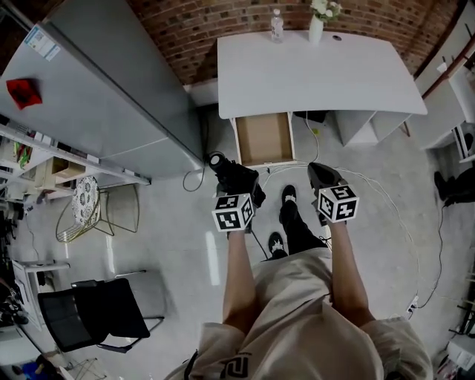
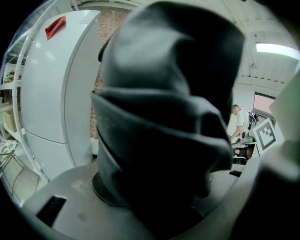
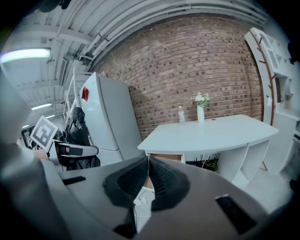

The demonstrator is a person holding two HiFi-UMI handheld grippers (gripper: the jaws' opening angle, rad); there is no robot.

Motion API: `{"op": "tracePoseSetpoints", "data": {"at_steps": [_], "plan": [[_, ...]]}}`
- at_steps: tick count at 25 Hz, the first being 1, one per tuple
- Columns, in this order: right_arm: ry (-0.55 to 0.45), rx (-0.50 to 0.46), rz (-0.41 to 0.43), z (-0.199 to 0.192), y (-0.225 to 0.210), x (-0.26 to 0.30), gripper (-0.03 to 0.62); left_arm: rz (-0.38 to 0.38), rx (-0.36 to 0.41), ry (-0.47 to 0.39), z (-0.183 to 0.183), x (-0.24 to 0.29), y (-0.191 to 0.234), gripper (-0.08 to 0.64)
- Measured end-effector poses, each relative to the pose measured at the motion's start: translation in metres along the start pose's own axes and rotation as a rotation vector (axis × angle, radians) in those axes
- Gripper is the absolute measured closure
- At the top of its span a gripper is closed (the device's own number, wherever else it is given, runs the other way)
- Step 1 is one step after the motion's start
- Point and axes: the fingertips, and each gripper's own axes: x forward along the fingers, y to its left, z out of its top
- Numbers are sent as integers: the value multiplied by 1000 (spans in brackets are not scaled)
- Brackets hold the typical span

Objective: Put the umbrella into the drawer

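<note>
Our left claw is clamped on the folded black umbrella, whose crumpled fabric fills the space between the jaws in the left gripper view and blocks most of what lies beyond. Our right claw has its ribbed pads pressed together with nothing between them, and it hangs level with the left one, just apart from it. Both are held out in front of us above the floor, short of the surface. From the head view, the drawer is pulled out below the front edge of the surface, near its left front corner, and its brown inside looks bare. So we judge the first part done: the umbrella is in hand and off the ground, and the drawer is open to take it. What is left is the carry forward to the drawer, lowering the umbrella inside so that it lies within the walls, and letting go. Farther out, a bottle and a vase of flowers stand at the back edge of the surface, well clear of our path, and a pale fridge stands to the left.
</note>
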Motion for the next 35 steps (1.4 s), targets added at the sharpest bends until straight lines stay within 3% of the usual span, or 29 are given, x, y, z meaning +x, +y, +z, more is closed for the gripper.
{"op": "tracePoseSetpoints", "data": {"at_steps": [6,13,24,29,35], "plan": [[-5,39,30,17,-9,38,525,22,-18,-1,17,21,22,314],[18,89,21,37,-59,87,525,-4,-19,76,24,92,25,314],[-67,185,31,129,-138,179,525,-48,136,113,108,204,26,314],[-55,229,48,134,-148,202,525,-39,166,173,112,218,37,314],[-97,364,-13,116,-165,205,525,-75,217,271,96,220,52,314]]}}
